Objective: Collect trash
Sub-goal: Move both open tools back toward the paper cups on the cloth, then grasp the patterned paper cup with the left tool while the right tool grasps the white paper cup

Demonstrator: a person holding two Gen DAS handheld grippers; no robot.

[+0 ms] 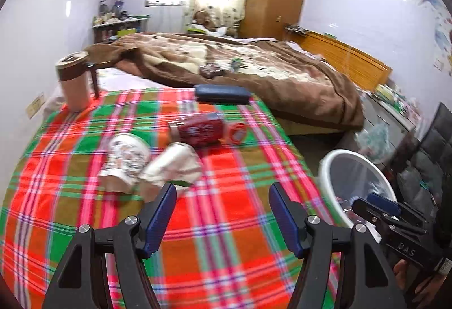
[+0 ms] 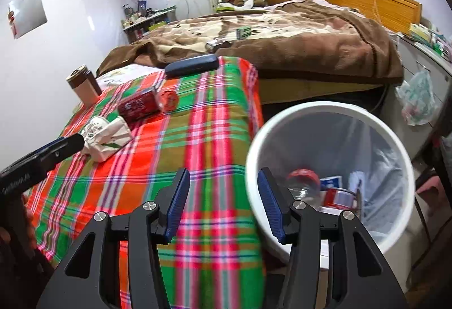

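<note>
Over a plaid-covered table [image 1: 214, 224], left gripper [image 1: 221, 220] hovering low, jaws spread wide, nothing between them. Just ahead of its left finger, two crushed paper cups [image 1: 147, 159] lying on their sides, touching each other. Beyond them a red can [image 1: 202, 129] tipped over, with a small red lid-like piece [image 1: 237, 134] just beside it. Farther back, a dark blue case [image 1: 223, 94] at the cloth's far edge, and a tan tumbler [image 1: 74, 83] standing upright at the far left corner. Off the table's right side, a white trash bin [image 2: 254, 156] with a clear liner, already holding a plastic bottle [image 2: 303, 184] with a red label and some red-and-white packaging. Right gripper [image 2: 223, 204] poised at the bin's near rim, jaws parted and empty, one finger over the cloth, the other over the bin's mouth. Behind all this, a bed under a rumpled brown blanket [image 1: 254, 66].
</note>
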